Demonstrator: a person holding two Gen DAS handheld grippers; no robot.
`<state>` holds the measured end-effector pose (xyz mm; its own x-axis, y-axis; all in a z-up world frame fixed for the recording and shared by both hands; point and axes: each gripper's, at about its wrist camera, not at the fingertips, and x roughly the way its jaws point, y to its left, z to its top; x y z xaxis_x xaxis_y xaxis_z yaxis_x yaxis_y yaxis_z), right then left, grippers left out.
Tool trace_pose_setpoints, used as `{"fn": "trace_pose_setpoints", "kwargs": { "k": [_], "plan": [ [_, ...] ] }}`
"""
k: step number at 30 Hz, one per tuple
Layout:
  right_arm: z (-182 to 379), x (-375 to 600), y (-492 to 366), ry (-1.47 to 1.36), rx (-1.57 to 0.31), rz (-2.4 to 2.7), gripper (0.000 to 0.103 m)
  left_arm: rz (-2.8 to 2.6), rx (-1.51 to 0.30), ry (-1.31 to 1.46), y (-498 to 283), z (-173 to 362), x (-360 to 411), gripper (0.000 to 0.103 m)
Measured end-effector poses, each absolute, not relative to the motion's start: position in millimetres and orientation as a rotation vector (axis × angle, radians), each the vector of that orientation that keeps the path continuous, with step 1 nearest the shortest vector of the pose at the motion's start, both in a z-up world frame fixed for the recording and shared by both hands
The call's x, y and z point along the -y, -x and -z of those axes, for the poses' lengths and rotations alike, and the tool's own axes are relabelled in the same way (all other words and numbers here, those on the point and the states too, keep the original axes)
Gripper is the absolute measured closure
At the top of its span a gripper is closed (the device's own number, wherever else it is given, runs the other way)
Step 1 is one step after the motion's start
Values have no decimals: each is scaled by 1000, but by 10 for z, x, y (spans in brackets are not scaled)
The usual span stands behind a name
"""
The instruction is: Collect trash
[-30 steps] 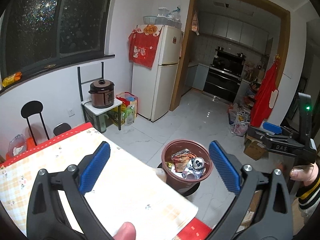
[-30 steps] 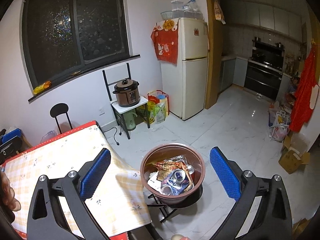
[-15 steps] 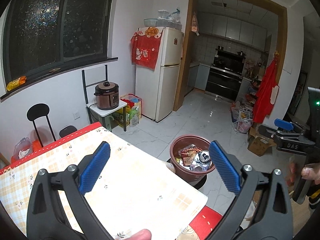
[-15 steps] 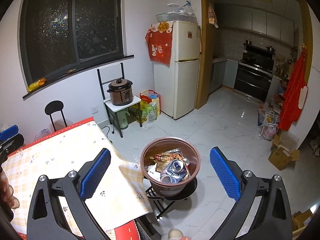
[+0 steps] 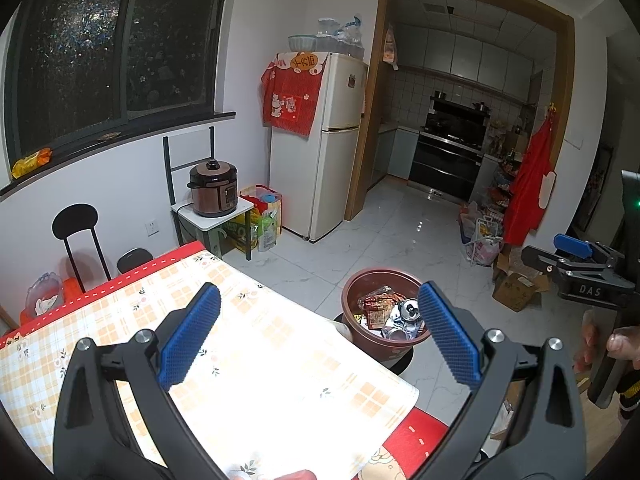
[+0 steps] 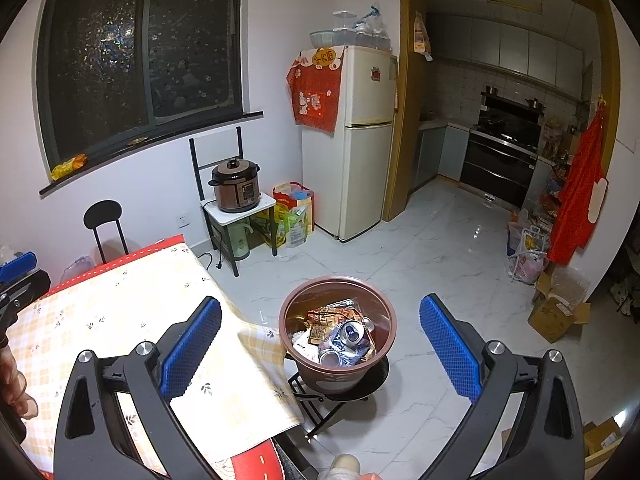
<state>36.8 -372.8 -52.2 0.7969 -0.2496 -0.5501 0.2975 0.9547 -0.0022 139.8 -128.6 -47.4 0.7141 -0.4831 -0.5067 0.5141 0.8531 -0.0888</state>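
Note:
A brown round bin (image 5: 385, 320) stands on a black stool by the table's corner; it also shows in the right wrist view (image 6: 338, 336). It holds crushed cans (image 6: 352, 334) and snack wrappers (image 5: 376, 305). My left gripper (image 5: 318, 332) is open and empty, held above the table with the bin between its fingertips in view. My right gripper (image 6: 320, 344) is open and empty, above and short of the bin. The right gripper also shows at the right edge of the left wrist view (image 5: 576, 258).
A table with a checked cloth (image 5: 256, 344) lies below left; it also shows in the right wrist view (image 6: 120, 312). A fridge (image 6: 360, 140), a cooker on a small stand (image 6: 236, 186), black chairs (image 5: 78, 232), cardboard boxes (image 6: 556, 314) and bags stand around the white tiled floor (image 6: 432, 264).
Both grippers have drawn back and up from the bin, which looks smaller and farther now. Both stay open and empty.

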Motion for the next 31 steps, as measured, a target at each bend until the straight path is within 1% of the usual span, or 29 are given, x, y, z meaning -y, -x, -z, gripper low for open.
{"fn": "trace_pose_setpoints", "kwargs": {
  "k": [31],
  "plan": [
    [524,3611,-386,-63,-589,300,5,530,-565,-20,-1454,528,1153,6]
  ]
}}
